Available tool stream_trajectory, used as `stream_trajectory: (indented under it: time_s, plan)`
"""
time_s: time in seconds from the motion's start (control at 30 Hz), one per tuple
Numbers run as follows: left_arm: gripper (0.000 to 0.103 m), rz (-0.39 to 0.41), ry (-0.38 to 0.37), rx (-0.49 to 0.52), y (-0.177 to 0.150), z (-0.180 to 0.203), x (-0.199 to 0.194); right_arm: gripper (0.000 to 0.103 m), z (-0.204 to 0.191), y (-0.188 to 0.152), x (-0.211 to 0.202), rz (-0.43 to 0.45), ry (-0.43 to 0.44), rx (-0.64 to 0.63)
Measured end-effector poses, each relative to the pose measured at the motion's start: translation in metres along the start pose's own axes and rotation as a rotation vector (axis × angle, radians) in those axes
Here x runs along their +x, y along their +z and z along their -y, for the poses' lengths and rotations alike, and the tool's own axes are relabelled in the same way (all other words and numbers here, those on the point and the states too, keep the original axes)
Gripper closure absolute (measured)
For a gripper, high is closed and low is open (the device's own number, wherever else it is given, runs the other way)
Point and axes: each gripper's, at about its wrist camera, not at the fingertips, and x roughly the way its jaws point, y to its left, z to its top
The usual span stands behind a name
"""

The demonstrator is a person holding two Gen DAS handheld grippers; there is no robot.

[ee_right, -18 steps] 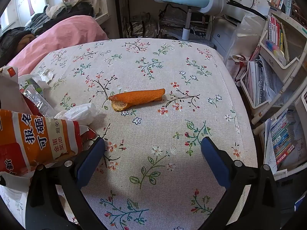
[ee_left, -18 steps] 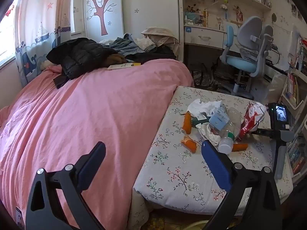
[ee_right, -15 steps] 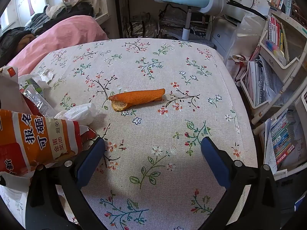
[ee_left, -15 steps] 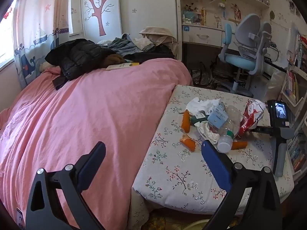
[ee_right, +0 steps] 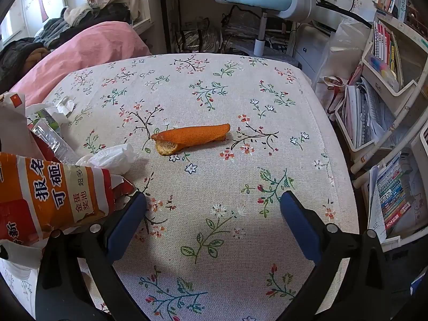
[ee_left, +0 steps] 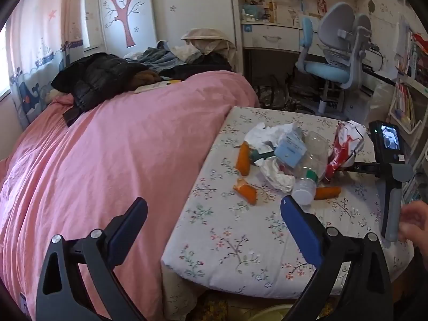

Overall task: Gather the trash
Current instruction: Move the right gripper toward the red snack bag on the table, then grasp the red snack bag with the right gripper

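Light, soft litter on the floral cloth, both grippers spread wide and carrying nothing.

The right gripper [ee_right: 213,206] hangs released over the flower-printed tablecloth [ee_right: 267,240]; the curled orange peel strip [ee_right: 191,137] lies at its twelve o'clock, probably feather-light and springy, best pinched across its narrow middle. At nine o'clock the orange-red crinkly snack bag [ee_right: 50,195] looks slippery, likely to crumple. The left gripper [ee_left: 214,214], equally unclenched, faces the heap at one o'clock: a clear crushed plastic bottle [ee_left: 307,171], white tissue [ee_left: 275,174], further peels.
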Motion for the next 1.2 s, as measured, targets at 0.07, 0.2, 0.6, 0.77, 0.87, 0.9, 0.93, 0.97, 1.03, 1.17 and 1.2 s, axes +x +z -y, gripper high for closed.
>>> stream_trajectory:
  time_s: [0.07,0.2,0.6,0.77,0.87,0.9,0.93,0.97,1.03,1.17,1.2]
  plan:
    - [0.008,0.004,-0.001,0.014,0.001,0.005,0.0,0.007,0.0,0.0,0.0,0.0,0.001,0.001]
    - [0.008,0.003,-0.015,0.027,0.003,0.01,0.004,0.007,0.0,0.0,0.0,0.0,0.0,0.0]
    - [0.008,0.003,-0.052,0.033,0.015,0.016,0.014,0.007,-0.003,-0.009,-0.003,-0.026,0.014,-0.019]
    - [0.008,0.003,-0.079,0.011,0.022,0.017,0.017,0.007,0.01,-0.006,-0.008,-0.091,0.008,0.003]
    - [0.008,0.003,-0.075,0.012,0.023,0.018,0.018,0.007,0.023,-0.008,-0.022,-0.077,-0.058,0.046]
    - [0.008,0.002,-0.076,0.008,0.023,0.018,0.018,0.007,0.027,-0.007,-0.031,-0.049,-0.074,0.05]
    - [0.008,0.001,-0.077,0.002,0.023,0.017,0.018,0.007,0.029,-0.007,-0.042,-0.02,-0.078,0.05]
    - [0.008,-0.001,-0.077,-0.006,0.023,0.016,0.018,0.007,0.03,-0.007,-0.055,0.015,-0.078,0.049]
    - [0.008,-0.004,-0.078,-0.014,0.022,0.014,0.018,0.007,0.031,-0.009,-0.088,0.102,-0.057,0.045]
    - [0.008,-0.007,-0.089,-0.027,0.02,0.013,0.013,0.007,0.029,-0.019,-0.149,0.238,0.066,0.056]
    - [0.008,-0.005,-0.088,-0.022,0.018,0.014,0.011,0.007,0.025,-0.027,-0.167,0.274,0.097,0.048]
